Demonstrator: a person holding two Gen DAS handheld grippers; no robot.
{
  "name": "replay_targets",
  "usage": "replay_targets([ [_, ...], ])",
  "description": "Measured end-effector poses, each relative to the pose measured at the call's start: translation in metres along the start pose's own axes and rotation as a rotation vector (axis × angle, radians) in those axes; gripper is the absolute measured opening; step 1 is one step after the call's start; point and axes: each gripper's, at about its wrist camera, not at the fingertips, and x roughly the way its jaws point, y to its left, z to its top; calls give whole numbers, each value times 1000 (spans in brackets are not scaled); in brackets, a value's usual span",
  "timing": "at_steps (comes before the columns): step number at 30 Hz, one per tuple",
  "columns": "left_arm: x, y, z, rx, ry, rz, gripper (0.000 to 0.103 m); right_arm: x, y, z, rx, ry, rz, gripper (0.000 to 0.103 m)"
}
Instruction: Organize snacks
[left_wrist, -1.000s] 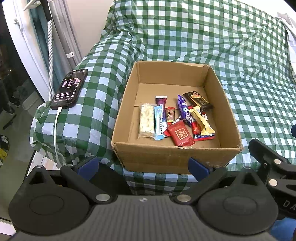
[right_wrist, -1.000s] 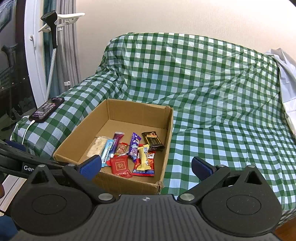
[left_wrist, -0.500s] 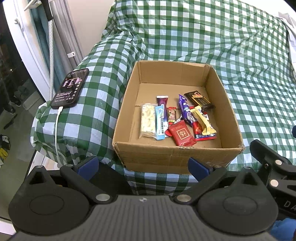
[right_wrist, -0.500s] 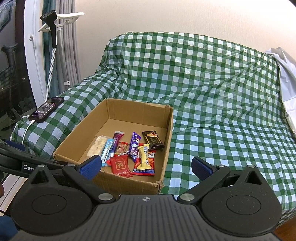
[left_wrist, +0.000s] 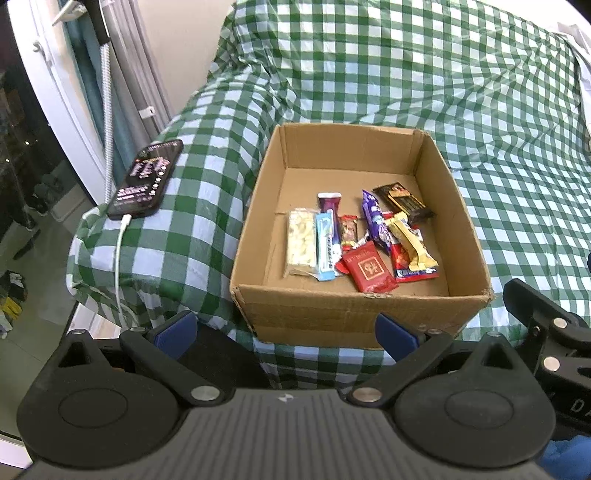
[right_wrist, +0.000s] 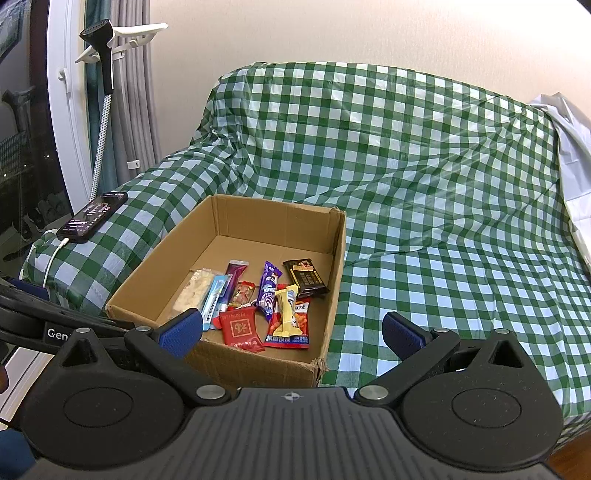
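Observation:
An open cardboard box (left_wrist: 354, 314) sits on a green checked sofa cover; it also shows in the right wrist view (right_wrist: 258, 365). Inside lie several snack packets, among them a red packet (left_wrist: 367, 268), a yellow bar (left_wrist: 410, 242), a purple bar (left_wrist: 375, 219), a dark chocolate bar (left_wrist: 402, 202) and a white nougat bar (left_wrist: 301, 242). My left gripper (left_wrist: 284, 332) is open and empty, in front of the box's near wall. My right gripper (right_wrist: 291, 332) is open and empty, at the box's near right corner. The red packet also shows in the right wrist view (right_wrist: 240, 328).
A black phone (left_wrist: 147, 182) on a white cable lies on the sofa arm left of the box. A garment steamer hose (right_wrist: 99, 140) hangs by the window at the left. The checked seat (right_wrist: 461, 288) stretches right of the box. A white cloth (right_wrist: 572, 155) lies at far right.
Both views have drifted slightly; the box sits a little lower in the left wrist view. Both grippers stay open and the snacks have not moved.

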Motion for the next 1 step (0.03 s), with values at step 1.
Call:
replay_targets([
  [1, 0, -1, 0, -2, -1, 0, 103, 0, 0, 0, 0, 0, 0, 102],
])
